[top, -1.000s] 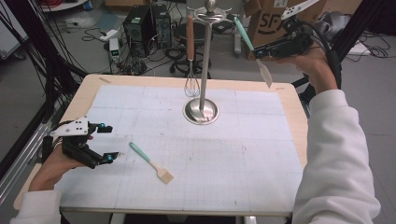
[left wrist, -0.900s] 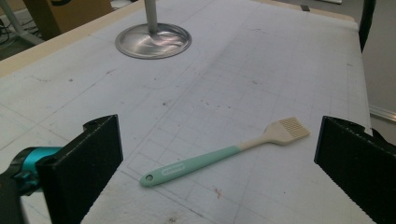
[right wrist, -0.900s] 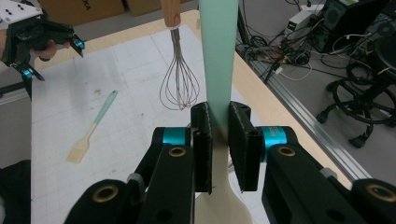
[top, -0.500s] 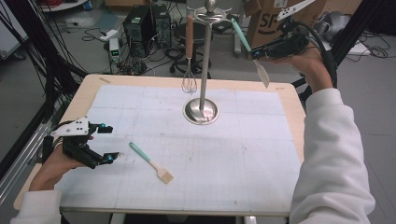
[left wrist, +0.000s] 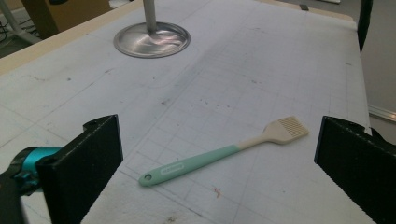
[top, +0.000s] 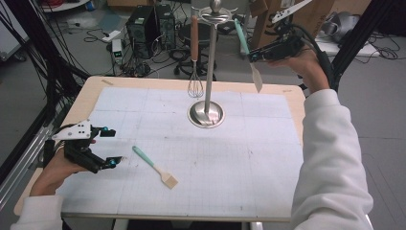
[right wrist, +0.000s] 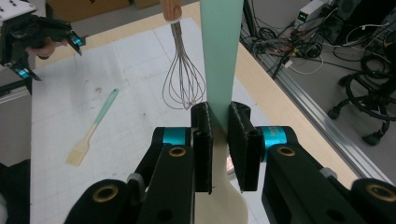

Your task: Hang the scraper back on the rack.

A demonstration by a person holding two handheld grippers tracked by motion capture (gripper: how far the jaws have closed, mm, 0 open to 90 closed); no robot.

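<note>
Spatula (top: 249, 55), mint-handled with a cream blade, hangs at two o'clock above the counter (top: 287, 158), clamped in the right hand-held gripper (top: 252, 56) beside the steel stand (top: 209, 62). Whisk (top: 194, 52) hangs there. At eight o'clock, the left hand-held gripper (top: 111, 147) gapes, near a brush (top: 154, 166).

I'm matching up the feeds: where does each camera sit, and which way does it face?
High view: above the person's side, looking forward and down on the table; both forearms, left claw, right claw.
Left gripper view: on the left claw, facing the brush.
Right gripper view: on the right claw, shut on a spatula.
All share the brush and stand.
</note>
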